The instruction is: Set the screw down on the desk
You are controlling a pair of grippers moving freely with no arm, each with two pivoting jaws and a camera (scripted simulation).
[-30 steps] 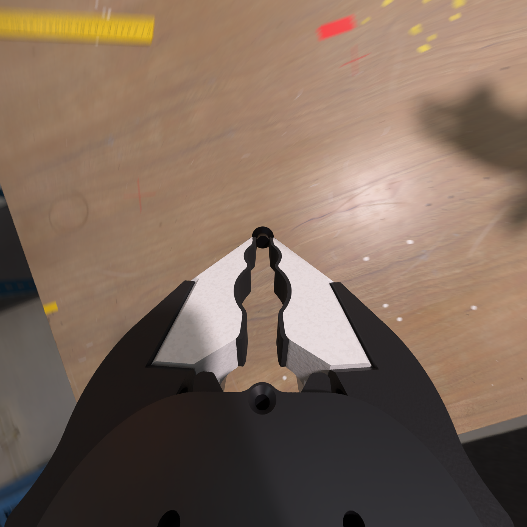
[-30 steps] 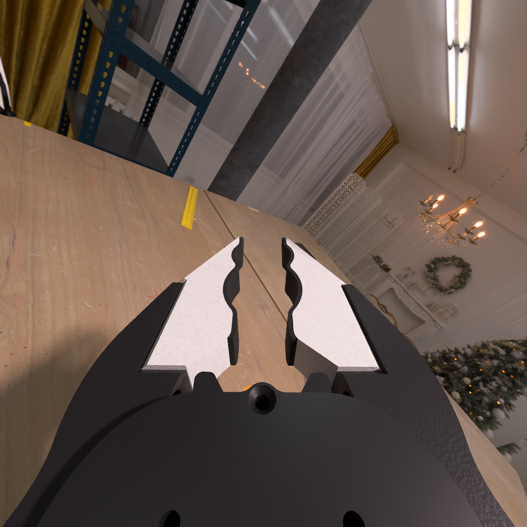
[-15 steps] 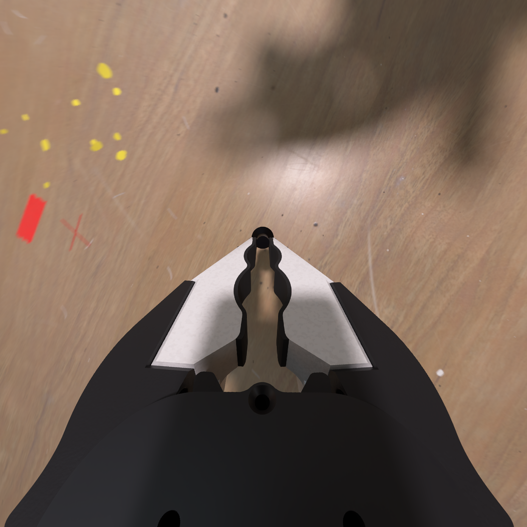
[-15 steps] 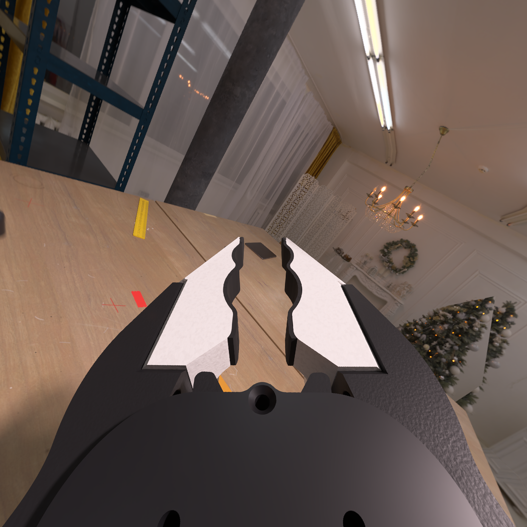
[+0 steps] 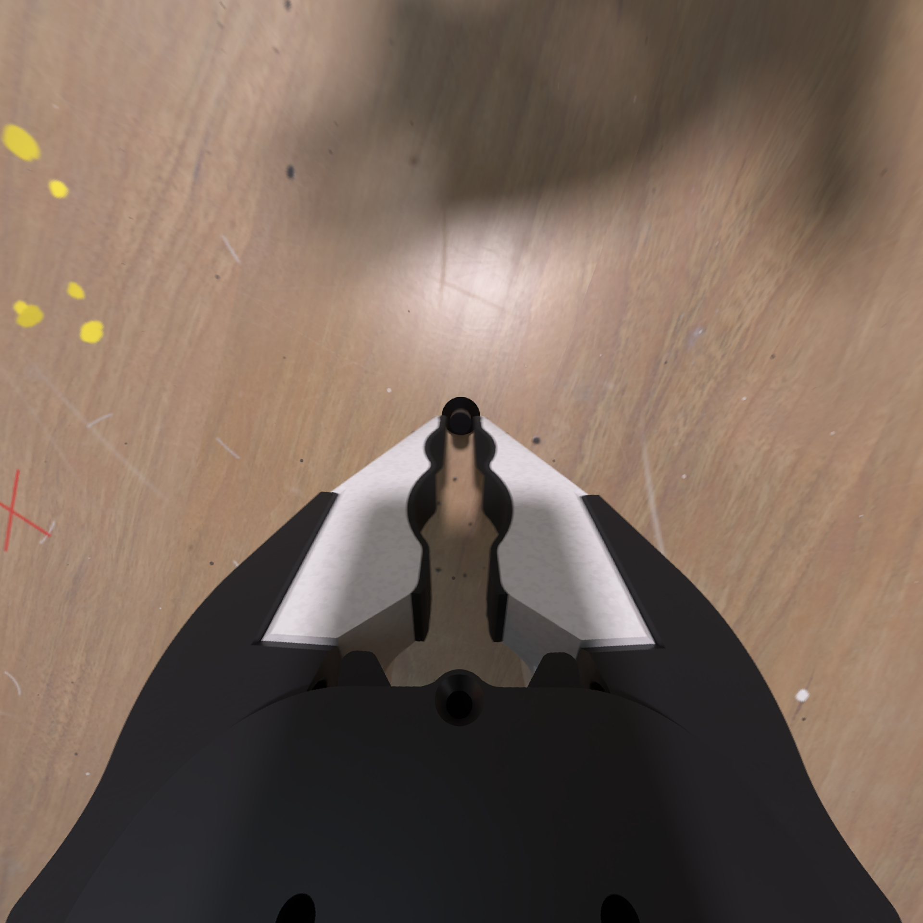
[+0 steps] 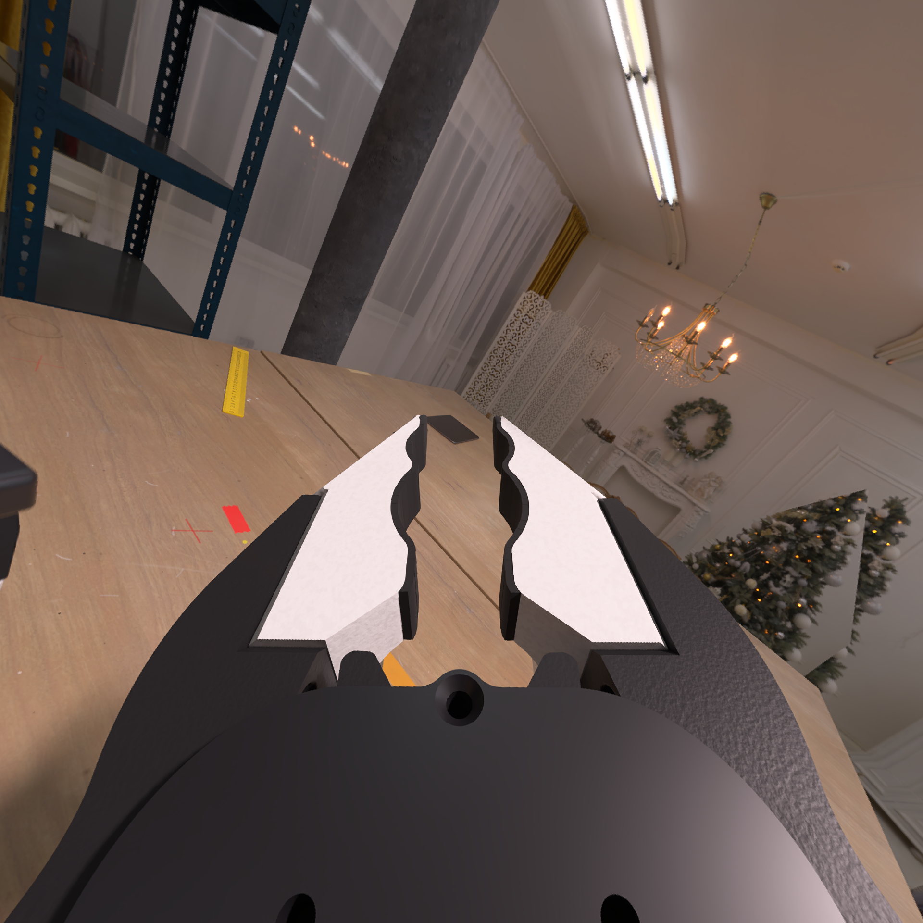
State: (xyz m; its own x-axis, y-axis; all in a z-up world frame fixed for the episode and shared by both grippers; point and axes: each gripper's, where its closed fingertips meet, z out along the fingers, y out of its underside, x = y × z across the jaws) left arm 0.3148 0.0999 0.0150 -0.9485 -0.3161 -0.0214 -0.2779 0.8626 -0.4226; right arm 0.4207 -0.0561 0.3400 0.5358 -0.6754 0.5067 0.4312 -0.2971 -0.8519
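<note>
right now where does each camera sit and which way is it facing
Left wrist view: rides the left gripper, facing steeply down at the wooden desk; its own white fingers show, jaws pinched on the black screw.
Right wrist view: rides the right gripper, looking low across the desk toward the blue shelving, pillar and chandelier; its jaws stand apart, empty.
Shared: the same desk, with its red cross and yellow paint spots.

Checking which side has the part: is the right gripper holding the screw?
No, the right gripper is open with nothing between its fingers, while the black screw is pinched at the tips of the left gripper.
</note>
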